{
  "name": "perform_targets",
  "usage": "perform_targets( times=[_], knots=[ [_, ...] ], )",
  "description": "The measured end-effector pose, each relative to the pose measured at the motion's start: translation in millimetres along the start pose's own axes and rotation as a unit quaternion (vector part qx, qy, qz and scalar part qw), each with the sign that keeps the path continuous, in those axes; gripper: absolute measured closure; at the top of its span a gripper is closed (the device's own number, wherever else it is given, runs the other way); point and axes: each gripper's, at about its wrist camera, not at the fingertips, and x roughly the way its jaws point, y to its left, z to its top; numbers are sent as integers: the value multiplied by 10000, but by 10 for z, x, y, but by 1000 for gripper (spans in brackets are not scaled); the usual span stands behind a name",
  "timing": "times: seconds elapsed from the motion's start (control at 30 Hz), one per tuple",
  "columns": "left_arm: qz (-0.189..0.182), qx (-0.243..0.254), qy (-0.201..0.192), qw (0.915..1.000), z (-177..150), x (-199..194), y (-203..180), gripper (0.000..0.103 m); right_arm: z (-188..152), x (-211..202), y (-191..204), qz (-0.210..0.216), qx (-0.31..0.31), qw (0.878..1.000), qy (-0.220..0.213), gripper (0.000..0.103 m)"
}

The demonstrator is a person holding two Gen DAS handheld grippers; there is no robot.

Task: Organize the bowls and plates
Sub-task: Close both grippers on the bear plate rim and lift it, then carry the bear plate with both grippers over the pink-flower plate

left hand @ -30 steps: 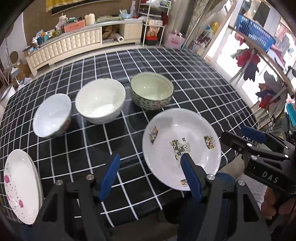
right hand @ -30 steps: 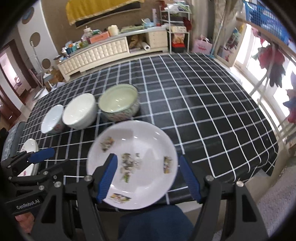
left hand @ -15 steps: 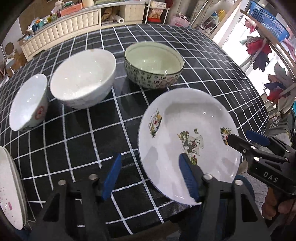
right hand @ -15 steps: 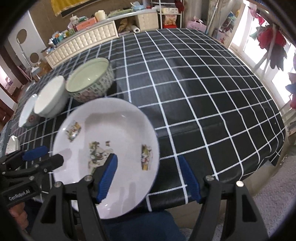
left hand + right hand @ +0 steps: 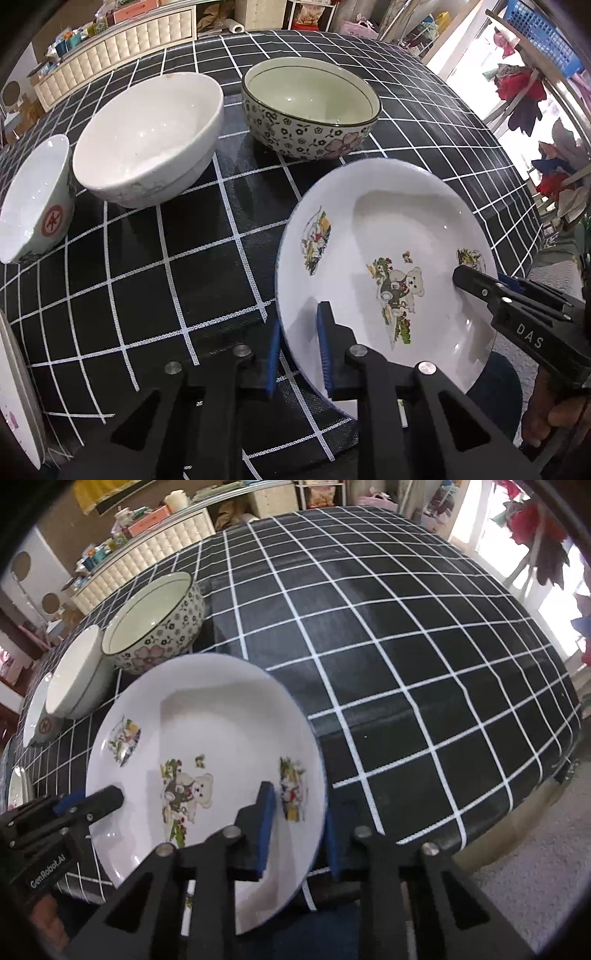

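Straddling both jaws' pads, plate (image 5: 388, 229) rim

left gripper (image 5: 299, 354) | right gripper (image 5: 297, 834) | both just closed on plate (image 5: 388, 229) rim (opposite sides)

Two cameras look down at one plate from close up

The left wrist camera sits at the left edge of the bear plate (image 5: 388, 258) and looks down steeply; the right wrist camera sits at its right edge. Both see the plate and the flower bowl (image 5: 310, 110) behind it.
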Motion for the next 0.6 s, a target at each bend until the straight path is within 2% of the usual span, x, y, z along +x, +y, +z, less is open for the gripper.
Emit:
perform_targets(
  times=[0.13, 0.23, 0.37, 0.6],
  knots=[
    [-96, 30, -13, 9999, 3, 3, 12, 87, -16, -32, -18, -115, 293, 9995, -49, 74],
    [12, 196, -20, 9998, -2, -20, 10, 86, -64, -37, -18, -173, 535, 9983, -177, 75],
    [107, 53, -75, 9999, 29, -65, 116, 87, -129, -81, 50, -60, 525, 9982, -284, 77],
    [206, 160, -224, 9994, -98, -319, 253, 89, -228, -175, 168, 98, 579, 9975, -383, 79]
  ],
)
